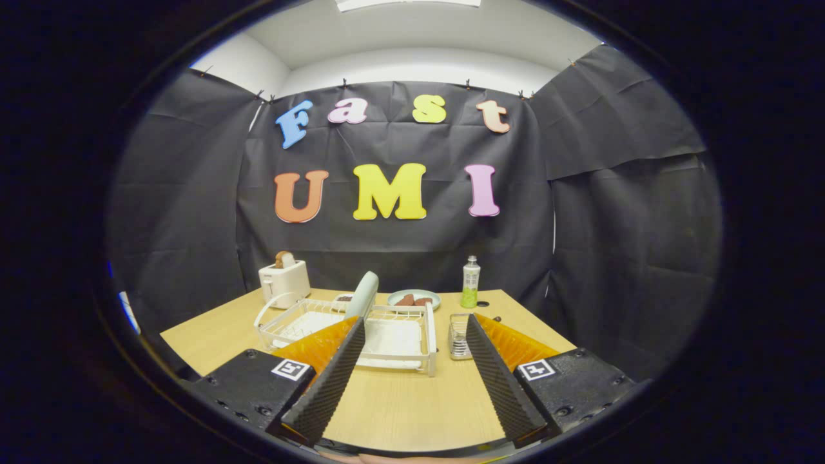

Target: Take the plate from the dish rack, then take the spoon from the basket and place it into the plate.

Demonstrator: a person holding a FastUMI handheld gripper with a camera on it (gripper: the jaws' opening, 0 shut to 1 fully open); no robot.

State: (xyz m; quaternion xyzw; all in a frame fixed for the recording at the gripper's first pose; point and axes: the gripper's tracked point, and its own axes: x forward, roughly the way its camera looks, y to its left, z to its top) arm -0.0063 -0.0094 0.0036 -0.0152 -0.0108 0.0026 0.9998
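A wooden table (399,406) fills the lower half of the scene, with black cloth hanging behind it.

On the table at about eleven o'clock from the fingers sits one white wire dish rack (412,348), the largest object there. One pale plate (363,295) stands on edge in the rack, near its far side, just beyond the left fingertip.

At ten o'clock, behind the rack, stands one white toaster (284,282) with something brown poking from its slot.

At twelve o'clock, beyond the rack, lies one shallow dish (414,299) holding brown pieces of food; their number is too small to count with confidence.

At one o'clock, at the back of the table, stands one green bottle (471,281).

Just beside the rack, close ahead of the right fingertip, sits one small metal mesh basket (459,336). The spoon should be inside it, but it cannot be made out from here.

The single gripper (416,325) is held above the near table with its two ridged black fingers spread well apart, nothing between them.

Judging by this layout, the task has not started: the plate is in the rack and no spoon has been lifted. Both steps remain, plate first, then spoon into plate.
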